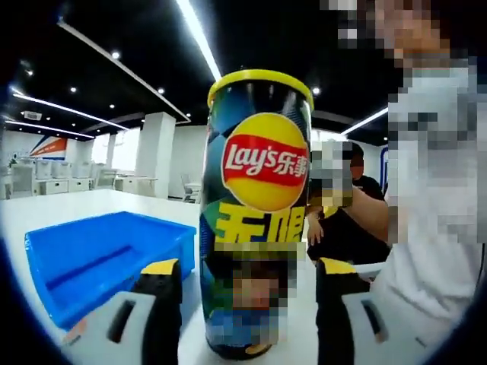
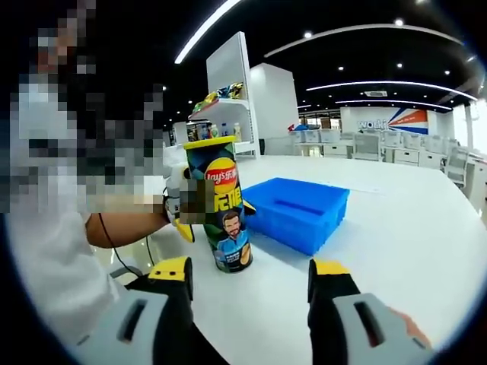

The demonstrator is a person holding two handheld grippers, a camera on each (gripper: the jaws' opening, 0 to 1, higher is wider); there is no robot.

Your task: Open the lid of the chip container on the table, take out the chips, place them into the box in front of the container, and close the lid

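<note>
Bright, even light from long ceiling strip lights (image 1: 199, 36) & small spots on a dark ceiling. White table (image 2: 396, 228) glares a bit; soft shadow beside the blue box (image 2: 298, 211). Strong fisheye bending at edges. Both views fairly sharp, bkgd slightly soft

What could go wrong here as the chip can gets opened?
1. The tall Lay's chip can stands upright on the white table; if the left gripper, whose fingers flank it, grips loosely, prying the yellow lid might tip it.
2. The blue box sits close beside it, so a toppling can may knock it.
</note>
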